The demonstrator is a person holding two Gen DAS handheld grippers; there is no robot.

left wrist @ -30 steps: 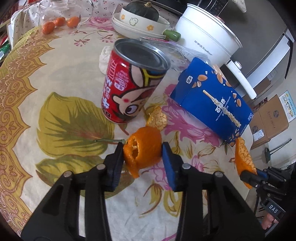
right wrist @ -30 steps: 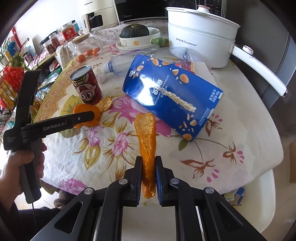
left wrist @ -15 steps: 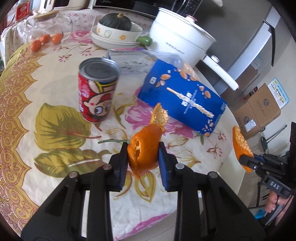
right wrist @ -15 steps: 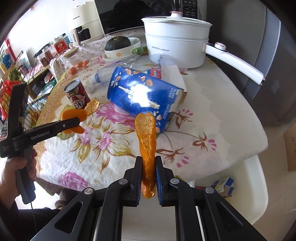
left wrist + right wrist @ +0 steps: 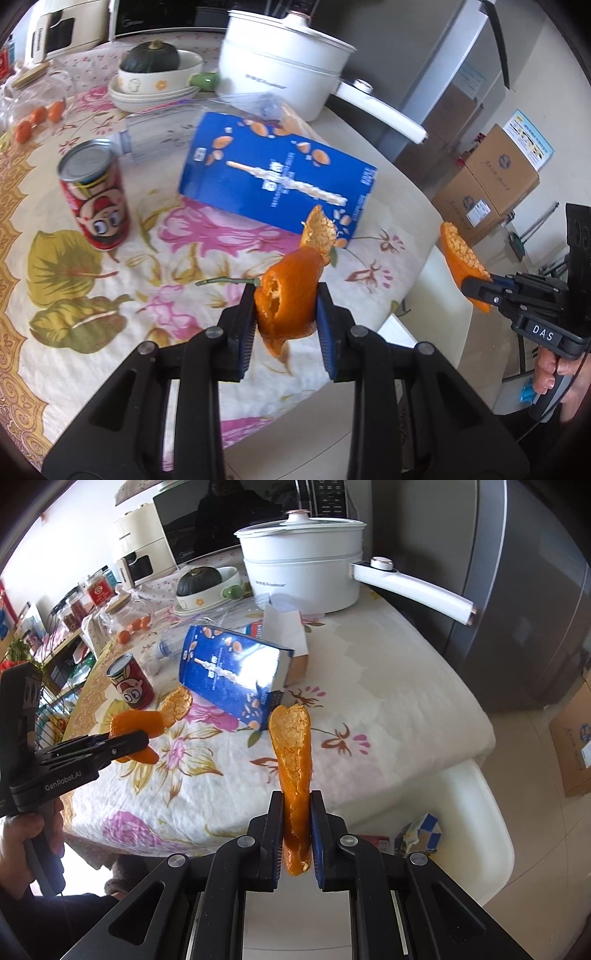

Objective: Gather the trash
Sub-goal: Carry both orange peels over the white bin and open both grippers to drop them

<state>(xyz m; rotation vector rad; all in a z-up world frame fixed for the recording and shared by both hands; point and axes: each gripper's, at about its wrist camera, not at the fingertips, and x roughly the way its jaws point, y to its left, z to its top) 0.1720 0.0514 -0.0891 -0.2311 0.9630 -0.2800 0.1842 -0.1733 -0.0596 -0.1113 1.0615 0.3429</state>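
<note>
Left wrist view: the left gripper (image 5: 285,314) clamps a curled orange peel (image 5: 286,295) above the table edge (image 5: 424,206), its torn flap pointing up and away; a pumpkin (image 5: 153,57) sits in a bowl (image 5: 155,79). Right wrist view: the right gripper (image 5: 296,825) pinches a long peel strip (image 5: 293,760), its long axis pointing straight ahead along the fingers, above the chair seat (image 5: 461,830).

Bare tablecloth (image 5: 388,686) along the right edge, blue box (image 5: 229,675), red can (image 5: 131,683), white pot (image 5: 306,576) crowding the middle and far edge
</note>
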